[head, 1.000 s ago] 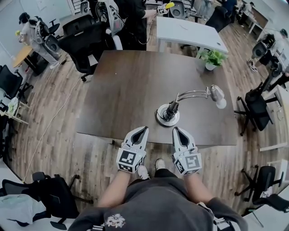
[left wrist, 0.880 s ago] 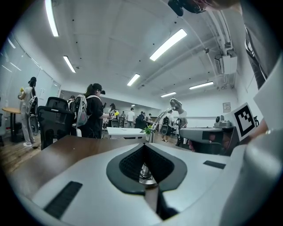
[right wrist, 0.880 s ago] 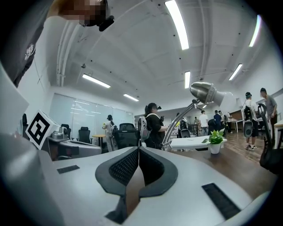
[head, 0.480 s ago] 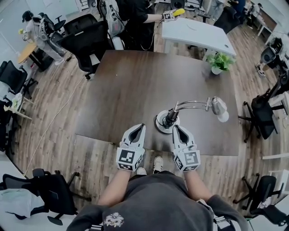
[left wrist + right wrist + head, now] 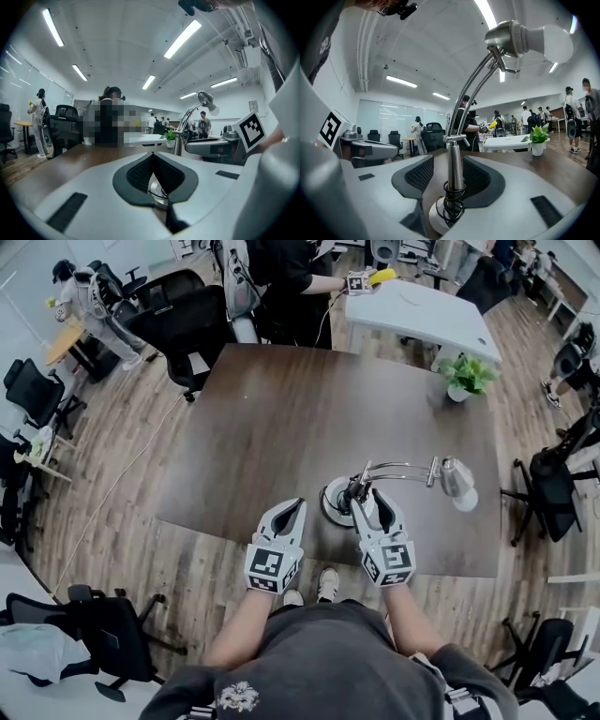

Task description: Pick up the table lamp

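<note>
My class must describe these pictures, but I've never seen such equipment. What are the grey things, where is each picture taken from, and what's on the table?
No robot: a person holds a two-jaw gripper in each hand. The head view looks down from a camera on the person's head; the other two come from cameras riding on each gripper, looking along its jaws. On the dark table stand a metal table lamp and, at a far corner, a potted plant. The left gripper is shut and empty. On the right gripper the jaws are opening, the lamp's stem between them, not yet gripped.
</note>
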Motion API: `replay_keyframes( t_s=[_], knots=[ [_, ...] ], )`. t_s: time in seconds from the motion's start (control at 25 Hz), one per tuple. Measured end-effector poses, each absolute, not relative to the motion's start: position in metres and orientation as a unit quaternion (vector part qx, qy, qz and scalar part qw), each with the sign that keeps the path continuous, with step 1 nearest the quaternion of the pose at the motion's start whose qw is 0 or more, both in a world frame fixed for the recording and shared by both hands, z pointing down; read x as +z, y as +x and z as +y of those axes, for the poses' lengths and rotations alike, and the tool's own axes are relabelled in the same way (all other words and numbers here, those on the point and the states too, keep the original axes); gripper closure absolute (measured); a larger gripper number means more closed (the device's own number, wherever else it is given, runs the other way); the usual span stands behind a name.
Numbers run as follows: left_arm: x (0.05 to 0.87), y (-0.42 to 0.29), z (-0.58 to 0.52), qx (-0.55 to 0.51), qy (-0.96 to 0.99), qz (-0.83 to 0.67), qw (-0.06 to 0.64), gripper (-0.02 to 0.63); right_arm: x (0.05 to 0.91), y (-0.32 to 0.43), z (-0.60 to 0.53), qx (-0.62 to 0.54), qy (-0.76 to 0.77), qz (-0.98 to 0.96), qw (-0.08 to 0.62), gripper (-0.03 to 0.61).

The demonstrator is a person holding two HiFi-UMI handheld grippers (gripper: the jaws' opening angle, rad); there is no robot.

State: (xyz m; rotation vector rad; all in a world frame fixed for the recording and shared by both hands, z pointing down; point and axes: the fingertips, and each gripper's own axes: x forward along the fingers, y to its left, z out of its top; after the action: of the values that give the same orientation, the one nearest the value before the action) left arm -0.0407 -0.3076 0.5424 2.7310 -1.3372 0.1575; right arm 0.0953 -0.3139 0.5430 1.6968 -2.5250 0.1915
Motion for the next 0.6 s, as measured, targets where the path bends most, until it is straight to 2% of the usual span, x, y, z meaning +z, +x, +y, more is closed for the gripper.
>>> replay_keyframes(
  t_s=[0.16,0.6],
  knots=[
    [0.547,-0.037,-0.315,0.059,0.893,-0.443,0.049,0.606,0.55,0.095,-0.333,0.071,0.546,-0.833,0.05,0.357],
    [0.553,-0.037,-0.334,0.064,0.887,-0.455,0.05,0.606,0.559,0.079,-0.367,0.075,0.521,-0.848,0.06,0.356]
  ],
)
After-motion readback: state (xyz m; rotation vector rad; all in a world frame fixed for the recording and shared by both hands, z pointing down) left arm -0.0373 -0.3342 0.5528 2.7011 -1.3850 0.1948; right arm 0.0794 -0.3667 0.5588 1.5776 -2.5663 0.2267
